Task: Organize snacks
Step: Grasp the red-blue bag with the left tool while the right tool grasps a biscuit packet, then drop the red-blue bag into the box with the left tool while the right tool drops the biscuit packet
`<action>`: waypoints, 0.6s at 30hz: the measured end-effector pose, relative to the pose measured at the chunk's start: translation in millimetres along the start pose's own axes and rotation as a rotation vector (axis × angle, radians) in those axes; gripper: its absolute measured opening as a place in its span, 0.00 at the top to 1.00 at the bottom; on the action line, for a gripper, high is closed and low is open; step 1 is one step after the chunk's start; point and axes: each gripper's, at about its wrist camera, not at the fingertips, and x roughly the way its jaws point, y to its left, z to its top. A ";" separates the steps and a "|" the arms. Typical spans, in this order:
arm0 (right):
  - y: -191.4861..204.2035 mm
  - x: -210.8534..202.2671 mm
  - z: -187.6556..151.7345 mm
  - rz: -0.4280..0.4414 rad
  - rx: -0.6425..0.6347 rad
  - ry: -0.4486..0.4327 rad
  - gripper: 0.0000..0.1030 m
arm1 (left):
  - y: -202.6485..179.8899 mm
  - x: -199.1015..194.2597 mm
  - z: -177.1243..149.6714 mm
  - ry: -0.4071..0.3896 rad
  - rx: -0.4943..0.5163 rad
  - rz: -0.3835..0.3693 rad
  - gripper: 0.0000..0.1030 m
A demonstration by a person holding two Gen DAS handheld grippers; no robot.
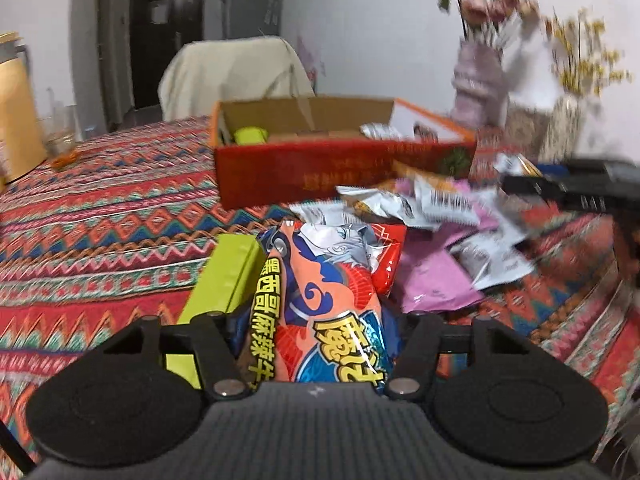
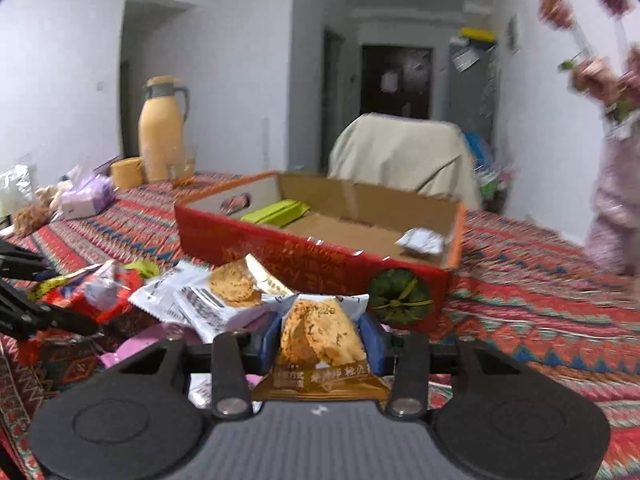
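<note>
Right gripper (image 2: 320,344): clamping tight on a cookie packet (image 2: 320,340), holding it just in front of the box (image 2: 312,256).
Left gripper (image 1: 316,340): sitting narrowed around an orange bag (image 1: 332,292), the bag filling the gap between the jaws; whether the pads are actually pressing, I cannot tell.
Green pack (image 1: 224,276): lying against the orange bag, on the near side of the box.
Pile (image 2: 200,300): silver and pink packets are heaping up right at the box's front wall, touching and overlapping.
Box: standing open on the patterned cloth (image 1: 100,208), already holding a green pack (image 2: 276,212) at one end and a silver packet (image 2: 424,242) at the other.
Vases (image 1: 480,76): standing beyond the box, to its right.
Risk, right: the packet is looking puffy and slick, so it could be slipping out over the rim.
Risk, left: the bag may be dragging the green pack or loose packets along, or sagging if gripped only at its end.
</note>
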 end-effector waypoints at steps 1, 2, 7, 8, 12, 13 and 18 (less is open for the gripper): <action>6.4 -14.6 -1.7 -0.036 0.003 -0.020 0.59 | -0.9 -8.8 -2.4 -0.016 -0.017 0.003 0.41; 12.1 -27.5 -3.6 -0.064 0.005 -0.037 0.59 | -1.9 -19.5 -6.6 -0.036 -0.037 0.009 0.41; 63.8 -90.5 -31.8 -0.137 0.020 -0.108 0.59 | -10.1 -61.6 -32.4 -0.092 -0.123 0.040 0.41; 72.6 -100.0 -39.7 -0.125 0.043 -0.110 0.59 | -11.1 -67.0 -36.9 -0.088 -0.140 0.032 0.41; 99.5 -122.8 -68.6 -0.099 0.131 -0.098 0.59 | -14.6 -83.4 -51.2 -0.081 -0.159 0.020 0.41; 105.8 -124.1 -74.8 -0.094 0.136 -0.084 0.59 | -16.3 -86.8 -53.3 -0.082 -0.158 0.020 0.41; 120.2 -135.7 -88.3 -0.100 0.125 -0.064 0.59 | -22.9 -97.6 -58.6 -0.102 -0.157 0.021 0.41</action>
